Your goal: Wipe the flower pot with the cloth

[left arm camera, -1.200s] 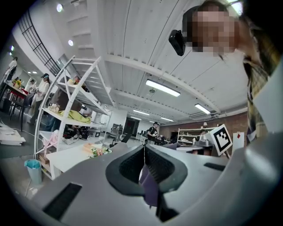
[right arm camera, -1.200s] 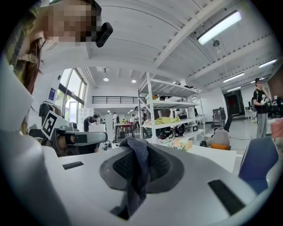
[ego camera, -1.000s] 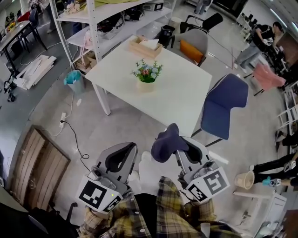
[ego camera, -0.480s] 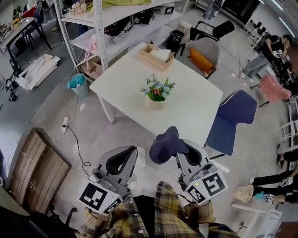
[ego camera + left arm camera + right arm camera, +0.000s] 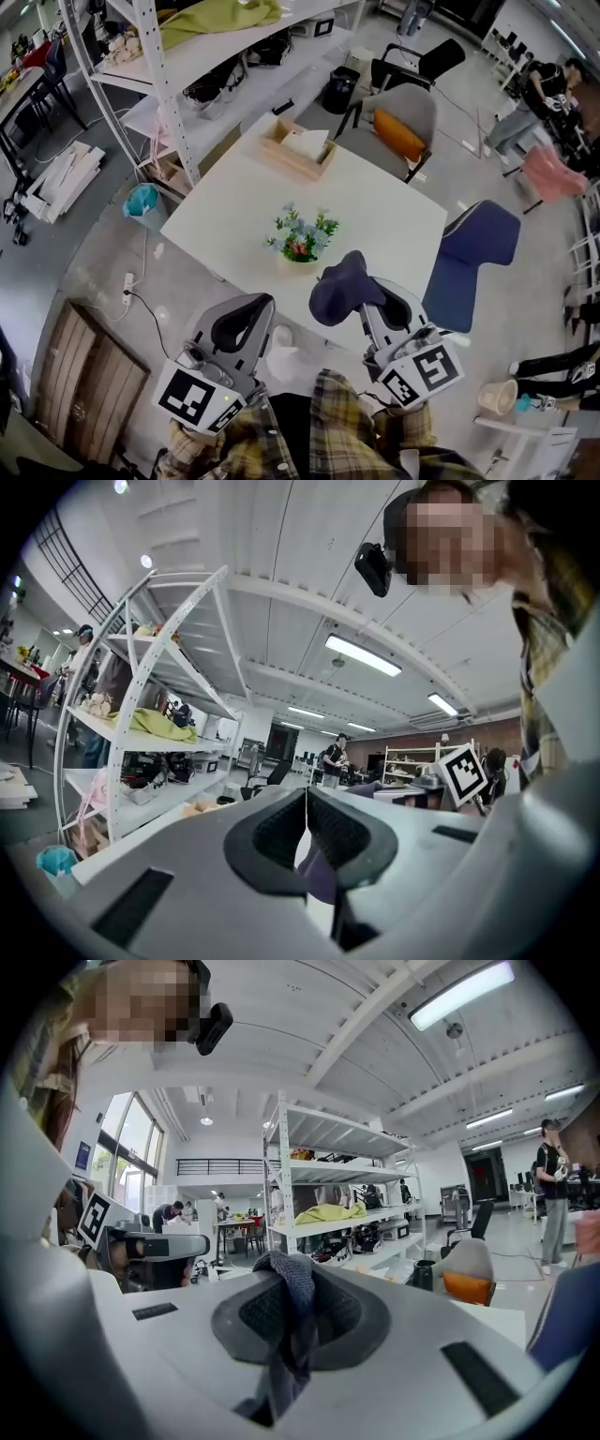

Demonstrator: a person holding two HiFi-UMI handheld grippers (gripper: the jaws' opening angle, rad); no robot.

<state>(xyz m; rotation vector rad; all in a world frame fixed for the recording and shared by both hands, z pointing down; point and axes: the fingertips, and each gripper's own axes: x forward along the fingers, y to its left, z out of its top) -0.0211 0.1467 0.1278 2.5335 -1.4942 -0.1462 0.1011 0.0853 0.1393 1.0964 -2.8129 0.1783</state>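
A small pale flower pot (image 5: pixel 297 266) with blue, pink and green flowers stands near the front edge of the white table (image 5: pixel 375 211). My right gripper (image 5: pixel 356 286) is shut on a dark blue cloth (image 5: pixel 340 284), which is bunched over its jaws just right of the pot. In the right gripper view the cloth (image 5: pixel 292 1309) hangs down between the shut pads of the right gripper (image 5: pixel 292 1288). My left gripper (image 5: pixel 246 314) hovers at the table's front edge, left of the pot and below it in the picture. Seen in its own view, the left gripper (image 5: pixel 306 810) is shut and empty.
A wooden box (image 5: pixel 298 150) with white tissue sits at the table's far side. A metal shelf rack (image 5: pixel 178 66) stands behind on the left. A grey chair with an orange cushion (image 5: pixel 401 127) and a blue chair (image 5: pixel 472 258) flank the table. A teal bin (image 5: pixel 142 201) is on the floor.
Both grippers have travelled forward to the table. The pot, far ahead a second ago, now stands just in front of them. The cloth stays in the right gripper.
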